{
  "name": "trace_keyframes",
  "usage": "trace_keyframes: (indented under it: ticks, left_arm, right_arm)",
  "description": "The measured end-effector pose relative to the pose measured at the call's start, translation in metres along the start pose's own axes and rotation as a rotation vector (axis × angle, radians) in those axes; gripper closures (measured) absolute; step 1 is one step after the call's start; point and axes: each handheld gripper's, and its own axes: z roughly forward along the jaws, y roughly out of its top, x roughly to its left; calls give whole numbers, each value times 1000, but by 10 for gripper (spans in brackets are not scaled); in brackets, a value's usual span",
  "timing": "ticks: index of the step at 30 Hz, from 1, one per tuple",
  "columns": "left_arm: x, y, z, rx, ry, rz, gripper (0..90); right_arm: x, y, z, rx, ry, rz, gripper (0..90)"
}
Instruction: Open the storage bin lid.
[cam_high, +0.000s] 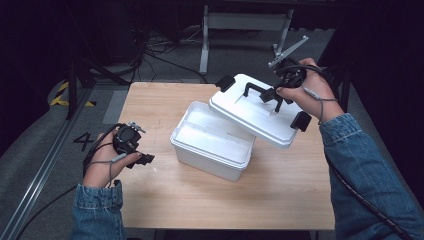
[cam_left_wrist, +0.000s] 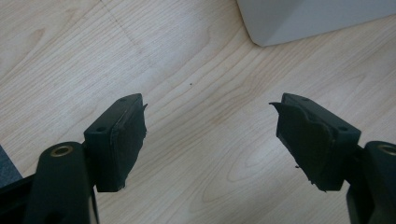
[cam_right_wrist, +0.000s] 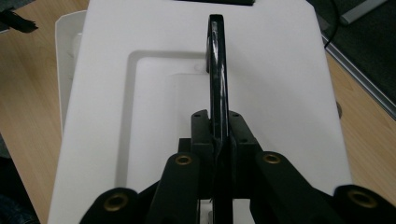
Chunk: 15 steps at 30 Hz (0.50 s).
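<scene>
Working on a light wooden table (cam_high: 165, 200): largest thing on it is the white rectangular plastic storage box (cam_high: 212, 145), open-topped, sitting well ahead of your left fingers and off to their right. In the left gripper view one rounded white corner of the box (cam_left_wrist: 299, 21) shows beyond and right of the fingertips, apart from them.

Next, the white rectangular plastic lid with black side latches (cam_high: 252, 117): tilted, near edge resting on the box's far-right rim, far edge raised. In the right gripper view the lid (cam_right_wrist: 280, 93) spreads under and beyond your right fingers.

The lid's black plastic carry handle (cam_right_wrist: 217, 70) runs straight out from between your right fingers. Your right gripper (cam_right_wrist: 218, 135) is clamped on that handle, pads pressed on both sides. From the high view, the right gripper (cam_high: 275, 97) sits over the lid's middle.

Your left gripper (cam_left_wrist: 210, 140) is wide apart, nothing between the pads (cam_left_wrist: 128, 140), bare wood beneath. In the high view it (cam_high: 145, 159) is near the table's left edge, well apart from the box.
</scene>
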Motion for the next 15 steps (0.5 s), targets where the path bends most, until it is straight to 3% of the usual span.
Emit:
trace_keyframes:
  ticks: [15]
  left_arm:
    - [0,0,1,6,3,5,246]
  right_arm:
    - [-37,-28,-14,-7,-71,103,843]
